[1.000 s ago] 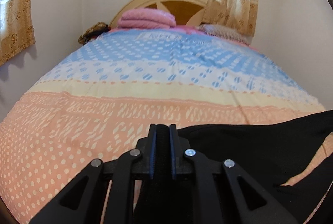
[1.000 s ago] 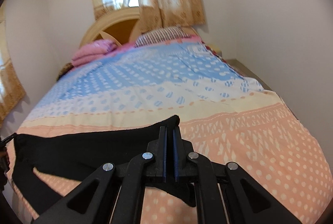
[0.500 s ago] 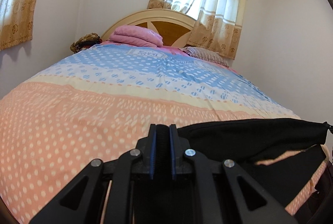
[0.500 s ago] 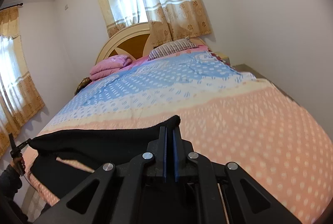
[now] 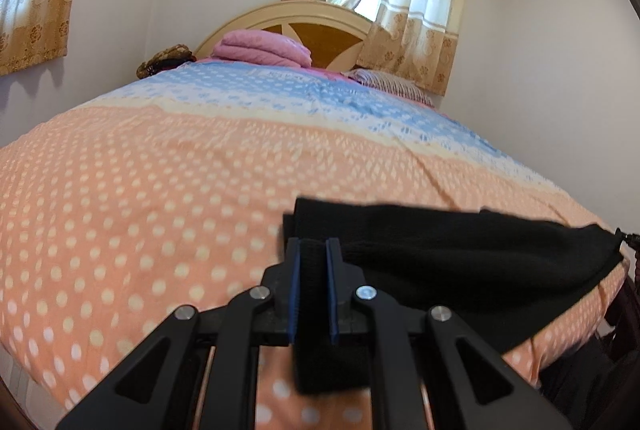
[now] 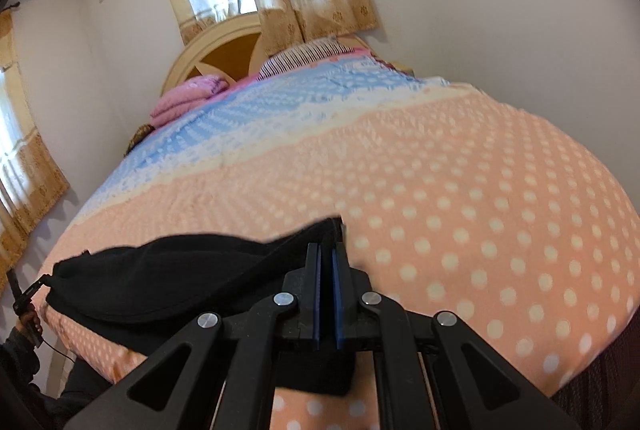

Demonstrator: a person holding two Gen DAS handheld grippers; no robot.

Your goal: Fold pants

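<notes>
Grip first: my left gripper (image 5: 313, 250) and right gripper (image 6: 327, 250) are each clamped on an end of the black pants (image 5: 460, 270), fabric pinched between the pads. To do this step well, I judge both ends should travel level and taut before lowering, so no slack bunches. Pants hang just above the bed (image 5: 140, 198) near its foot edge, long axis running side to side across it.
</notes>
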